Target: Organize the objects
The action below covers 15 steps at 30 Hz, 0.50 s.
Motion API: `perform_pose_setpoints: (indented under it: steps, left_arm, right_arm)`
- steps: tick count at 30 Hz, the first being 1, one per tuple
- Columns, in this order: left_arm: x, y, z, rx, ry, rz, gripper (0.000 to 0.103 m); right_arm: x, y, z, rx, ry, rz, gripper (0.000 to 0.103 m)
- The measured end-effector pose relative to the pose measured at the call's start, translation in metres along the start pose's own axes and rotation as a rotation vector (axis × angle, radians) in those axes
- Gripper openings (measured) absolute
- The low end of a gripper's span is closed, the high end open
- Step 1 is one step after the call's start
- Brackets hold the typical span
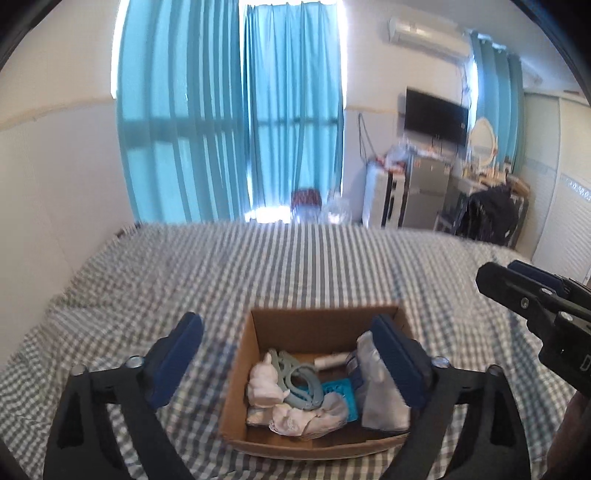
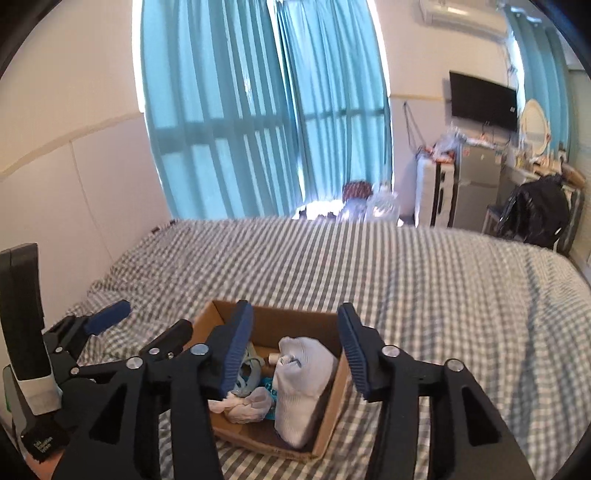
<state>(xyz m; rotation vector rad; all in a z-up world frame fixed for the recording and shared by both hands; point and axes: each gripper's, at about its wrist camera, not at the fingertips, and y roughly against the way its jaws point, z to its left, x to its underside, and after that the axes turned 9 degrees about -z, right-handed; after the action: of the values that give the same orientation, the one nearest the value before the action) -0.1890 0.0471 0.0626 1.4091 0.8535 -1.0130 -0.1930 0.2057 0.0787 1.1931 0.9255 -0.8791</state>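
Two tongs, left tongs (image 1: pixel 288 354) and right tongs (image 2: pixel 295 350), both released above one cardboard box (image 1: pixel 236 373) of perhaps seven items.

An open cardboard box (image 1: pixel 255 343) sits below and just ahead of the jaws, upright. Inside lie a white figurine (image 1: pixel 263 384), pale blue hangers (image 1: pixel 301 384), a thread spool (image 1: pixel 330 361), a teal piece (image 1: pixel 341 397), crumpled white cloth (image 1: pixel 295 419) and a grey-white pouch (image 2: pixel 301 387) standing on the right side.

Checked bedspread (image 1: pixel 258 266) across the foreground. Beyond its far edge, teal curtains (image 1: pixel 229 110) over a bright window. Right of the curtains, black television (image 1: pixel 436 115) on the wall, air conditioner (image 1: pixel 424 33) above, small fridge (image 1: pixel 424 192) and oval mirror (image 1: pixel 483 140) below.
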Motion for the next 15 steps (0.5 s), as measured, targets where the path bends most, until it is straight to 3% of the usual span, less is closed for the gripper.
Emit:
perform_pose_setpoints:
  steps: [7,15]
  left_arm:
    - [-0.023,0.065,0.006,0.004,0.01,-0.113,0.103]
    - [-0.015,0.118,0.009,0.006,-0.001,-0.197,0.103]
  right_arm:
    - [-0.014,0.07,0.015,0.037,0.036,-0.081,0.066]
    - [0.012,0.13,0.017,0.087,0.04,-0.144,0.089]
